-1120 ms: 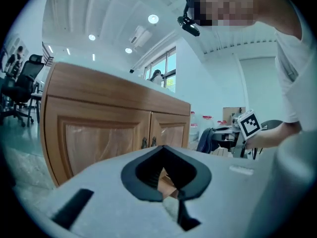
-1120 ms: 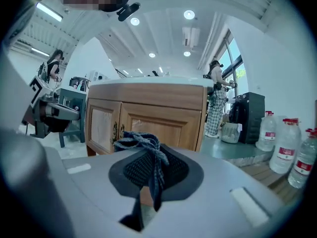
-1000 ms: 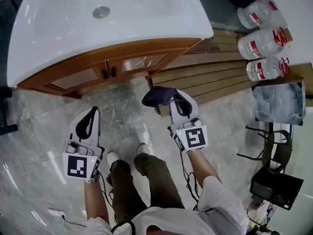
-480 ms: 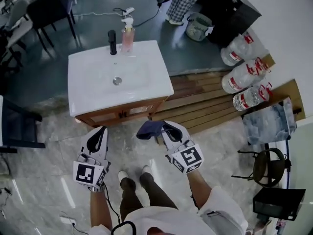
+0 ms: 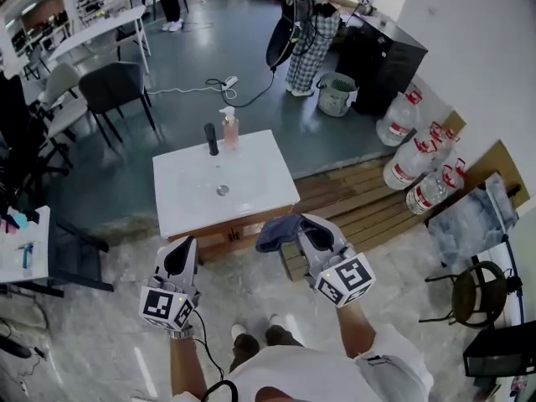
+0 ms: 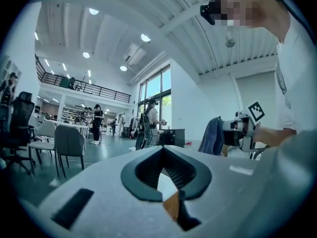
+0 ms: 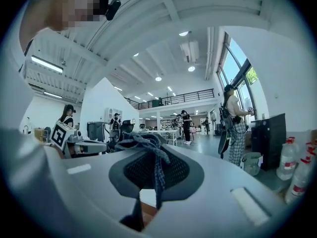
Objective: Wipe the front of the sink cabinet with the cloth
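Note:
The sink cabinet stands ahead in the head view, with a white basin top (image 5: 251,193) and a strip of brown wooden front (image 5: 219,229) showing under it. My right gripper (image 5: 308,234) is shut on a dark blue cloth (image 5: 278,232), which hangs bunched just before the cabinet's right front corner. From the right gripper view, the cloth (image 7: 157,175) is pinched between the jaws of the right gripper (image 7: 148,145). My left gripper (image 5: 181,258) is held below the cabinet's left front, shut and holding nothing. In the left gripper view its jaws (image 6: 162,150) meet at the tips, and the cloth (image 6: 214,136) shows at the right.
A soap bottle (image 5: 229,130) and a black faucet (image 5: 211,139) stand at the basin's back. A wooden pallet (image 5: 356,203) and large water bottles (image 5: 412,167) lie to the right. Chairs (image 5: 117,86) stand at the left, and a person (image 5: 306,23) and a bin (image 5: 337,93) beyond.
The head view has pulled back and tilted up, so the cabinet looks smaller and farther away. Both grippers keep their places in front of it, the right one still holding the cloth.

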Demonstrator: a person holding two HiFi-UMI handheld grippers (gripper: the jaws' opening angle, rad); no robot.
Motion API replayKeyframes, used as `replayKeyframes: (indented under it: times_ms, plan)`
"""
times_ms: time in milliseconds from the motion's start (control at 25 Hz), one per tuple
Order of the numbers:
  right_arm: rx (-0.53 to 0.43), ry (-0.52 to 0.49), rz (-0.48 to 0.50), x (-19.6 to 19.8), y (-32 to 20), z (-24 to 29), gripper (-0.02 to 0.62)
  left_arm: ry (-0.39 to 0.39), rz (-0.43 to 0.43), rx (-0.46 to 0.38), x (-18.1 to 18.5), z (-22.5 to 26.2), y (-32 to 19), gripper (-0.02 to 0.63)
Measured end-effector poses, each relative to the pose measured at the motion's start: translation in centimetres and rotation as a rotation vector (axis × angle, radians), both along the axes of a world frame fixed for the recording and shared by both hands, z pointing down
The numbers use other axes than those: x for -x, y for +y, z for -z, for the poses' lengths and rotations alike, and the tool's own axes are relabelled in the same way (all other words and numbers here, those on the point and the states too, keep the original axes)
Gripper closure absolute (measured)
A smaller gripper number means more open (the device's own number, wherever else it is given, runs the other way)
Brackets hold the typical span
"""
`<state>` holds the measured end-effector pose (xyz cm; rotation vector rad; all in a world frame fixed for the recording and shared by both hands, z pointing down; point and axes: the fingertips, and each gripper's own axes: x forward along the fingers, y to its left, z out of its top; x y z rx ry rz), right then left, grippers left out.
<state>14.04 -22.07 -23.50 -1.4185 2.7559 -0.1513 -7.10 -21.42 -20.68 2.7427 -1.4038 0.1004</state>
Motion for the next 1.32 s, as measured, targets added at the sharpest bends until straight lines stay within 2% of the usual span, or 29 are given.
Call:
replayKeyframes:
  times_ms: [200,760,1120,1320]
  plan:
    - [-0.056,-0.044,-0.001,-0.2,1.4,3.1,0.566,-0.012,0.021,-0.005,0.6,1.3,2.0,0.604]
    - [-0.059,-0.094,0.029,0.9,1.9,4.1,0.565,-0.005,0.009,-0.026,-0.1,2.8,3.0,0.604]
    - [-0.066,-0.051,0.031,1.2,1.5,3.8,0.565,0.003,0.001,-0.024,-0.4,2.9,3.0,0.604]
    - [-0.069,-0.041,0.031,1.2,0.9,3.7,0.565,0.021,-0.022,-0.051,-0.8,3.6,2.7,0.604]
